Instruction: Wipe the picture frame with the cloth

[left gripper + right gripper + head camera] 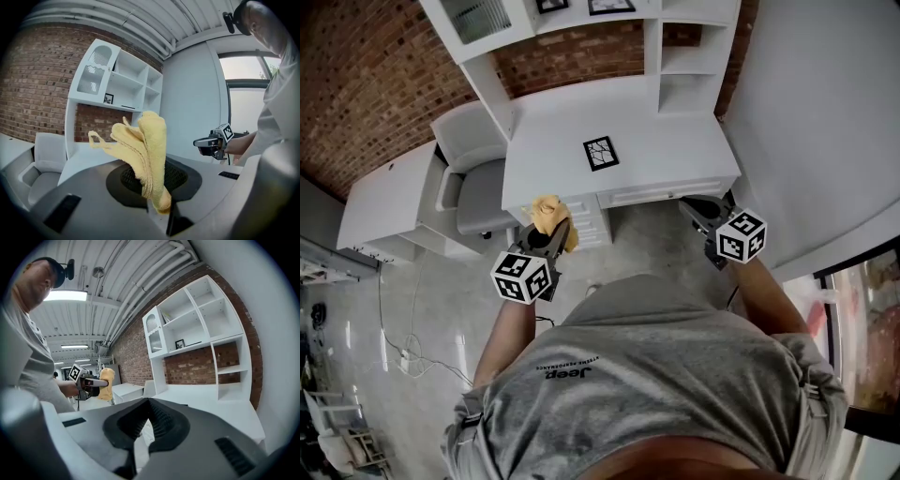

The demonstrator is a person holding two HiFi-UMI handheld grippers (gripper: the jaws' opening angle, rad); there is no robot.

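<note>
**Cloth held up, frame flat on the bench**

The left tool (547,240) is clenched on a yellow terry cloth (145,150). The cloth is folded and bunched, its long axis running out along the jaws and its loose end flopping sideways. It hangs just off the white bench's (675,150) front left corner. A small black-edged picture frame (601,153) lies face up near the middle of the front edge, slightly askew. The right tool (150,401) is closed and empty.

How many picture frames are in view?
3. One frame lies flat on the desk; a small frame and a wider frame are on the shelf above. More may be hidden.
</note>
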